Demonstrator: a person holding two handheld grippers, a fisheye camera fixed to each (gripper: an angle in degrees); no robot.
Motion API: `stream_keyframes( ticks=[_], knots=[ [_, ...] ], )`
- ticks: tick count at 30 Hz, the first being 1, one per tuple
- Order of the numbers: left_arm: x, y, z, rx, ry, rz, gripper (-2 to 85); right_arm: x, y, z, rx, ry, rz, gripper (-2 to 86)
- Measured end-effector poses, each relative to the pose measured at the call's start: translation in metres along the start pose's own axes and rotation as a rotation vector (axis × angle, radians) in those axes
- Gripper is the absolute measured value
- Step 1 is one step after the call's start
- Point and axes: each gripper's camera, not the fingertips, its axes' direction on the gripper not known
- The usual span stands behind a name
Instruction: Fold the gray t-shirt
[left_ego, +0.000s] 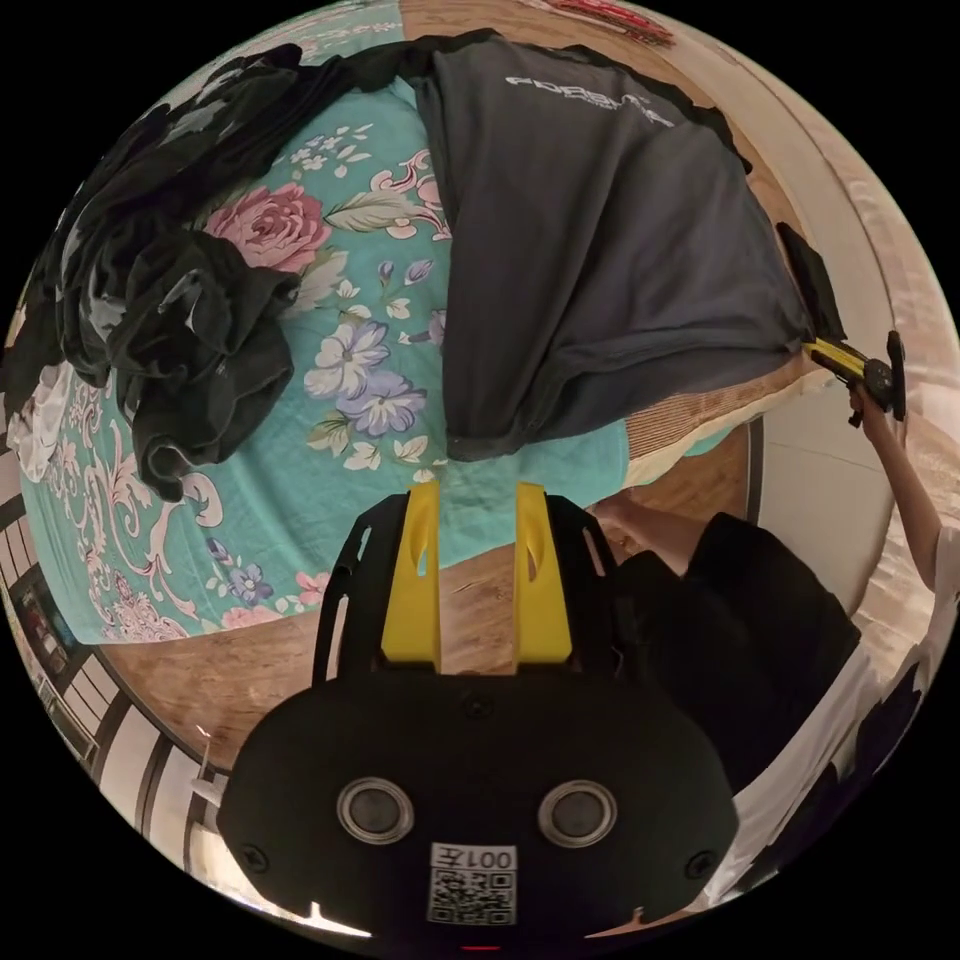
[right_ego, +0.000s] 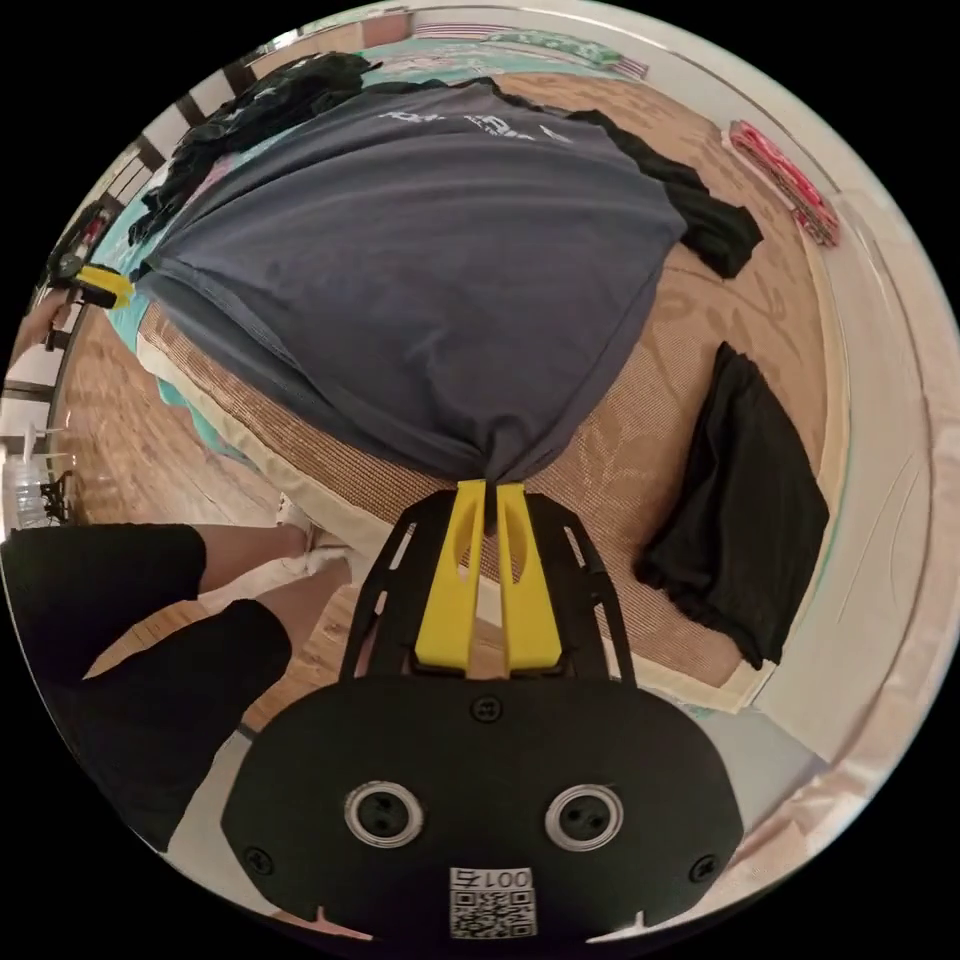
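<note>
Gray fabric of the t-shirt (left_ego: 600, 260) hangs stretched above the bed in the left gripper view, with white lettering near its far end. The left gripper (left_ego: 480, 500) appears at the lower centre; its two yellow jaws stand parallel with a clear gap between them, and the lower hem of the shirt lies just beyond the tips. No cloth is seen between the jaws. Under the shirt lies a teal floral bedsheet (left_ego: 330, 400). A heap of black clothes (left_ego: 170, 300) rests on the sheet, well apart from the jaws. At the edge of this view, the right gripper (left_ego: 835, 355) meets a drawn-out corner of the shirt, with a hand (left_ego: 880, 420) behind it. The person's dark shorts (left_ego: 730, 620) show beside the gripper body.

In the right gripper view, the right gripper (right_ego: 490, 490) has its yellow jaws drawn narrow, and a bunched corner of the gray t-shirt (right_ego: 420, 270) is pinched between the tips. The shirt fans out from this point, lifted above a woven tan mat (right_ego: 650, 440). A folded black garment (right_ego: 740, 510) lies on the mat, apart from the shirt. The left gripper (right_ego: 100, 285) sits by the opposite corner of the shirt; its contact with the cloth cannot be told here.
</note>
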Motion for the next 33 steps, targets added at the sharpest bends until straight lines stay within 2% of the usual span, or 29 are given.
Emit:
stream_keyframes(
  ticks=[1,6,12,16,19,22,27,31,33],
  knots=[
    [0.002,0.002,-0.001,0.026,0.027,-0.01,7.2,0.004,0.002,-0.005,0.018,-0.021,0.02,2.9],
    [0.018,0.006,0.004,0.08,0.059,-0.028,8.2,0.074,0.041,-0.048,0.186,-0.415,0.318,1.8],
    [0.035,0.008,0.011,0.139,0.057,-0.079,9.5,0.138,0.088,-0.028,0.11,-0.653,0.486,1.5],
    [0.048,0.005,0.019,0.144,0.096,-0.067,11.3,0.163,0.119,0.002,0.173,-0.873,0.669,1.5],
    [0.063,-0.004,0.022,0.126,-0.015,-0.045,11.4,0.168,0.134,0.008,0.226,-0.895,0.706,1.5],
    [0.079,-0.017,0.017,0.169,-0.106,0.009,10.7,0.165,0.136,-0.005,0.234,-0.834,0.638,1.4],
    [0.107,-0.046,0.03,0.052,-0.172,0.166,10.1,0.163,0.125,-0.026,0.233,-0.74,0.54,1.4],
    [0.128,-0.058,0.021,0.021,-0.154,0.23,0.5,0.162,0.121,-0.046,0.284,-0.667,0.534,1.3],
    [0.138,-0.059,0.007,0.033,-0.136,0.235,-0.3,0.159,0.122,-0.058,0.306,-0.632,0.529,1.2]
  ],
)
